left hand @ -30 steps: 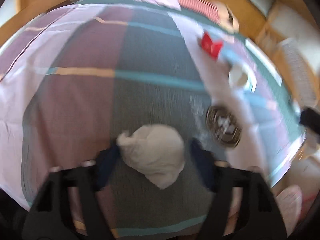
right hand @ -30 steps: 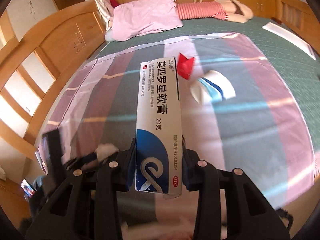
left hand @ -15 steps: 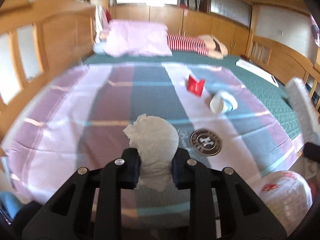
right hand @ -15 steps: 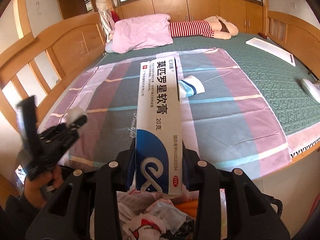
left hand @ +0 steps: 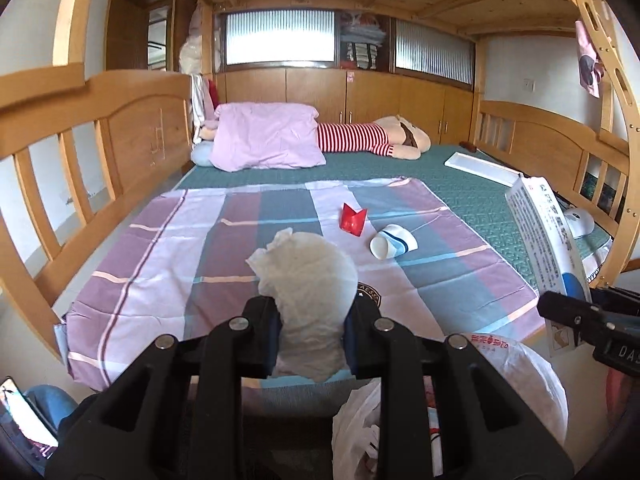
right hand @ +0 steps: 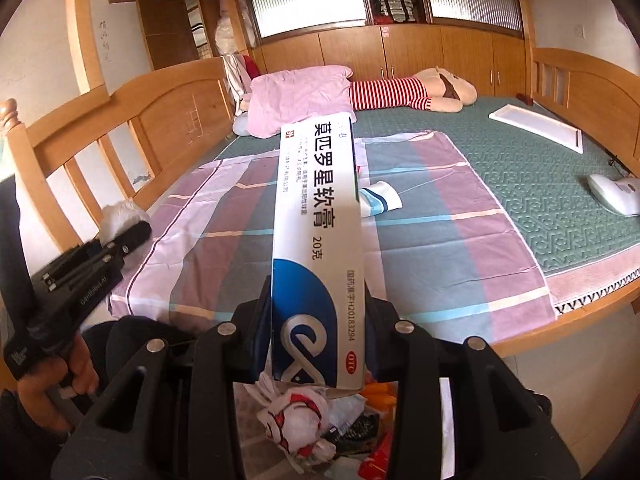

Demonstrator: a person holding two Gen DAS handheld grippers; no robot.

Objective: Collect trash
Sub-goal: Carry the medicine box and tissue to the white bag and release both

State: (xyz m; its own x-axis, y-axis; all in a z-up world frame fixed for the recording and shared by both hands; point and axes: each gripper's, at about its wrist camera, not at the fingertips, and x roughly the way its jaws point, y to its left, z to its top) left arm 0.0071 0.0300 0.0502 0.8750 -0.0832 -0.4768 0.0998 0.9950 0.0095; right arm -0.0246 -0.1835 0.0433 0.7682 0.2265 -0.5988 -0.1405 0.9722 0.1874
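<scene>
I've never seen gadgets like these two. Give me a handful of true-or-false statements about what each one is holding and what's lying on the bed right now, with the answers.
1. The left gripper is shut on a crumpled white tissue. True.
2. The right gripper is empty. False: it is shut on a blue-and-white ointment box.
3. A red paper scrap lies on the striped sheet. True.
4. The paper cup stands upright. False: it lies on its side.
5. The striped plush toy lies on the floor. False: it lies on the bed beside the pink pillow.
</scene>
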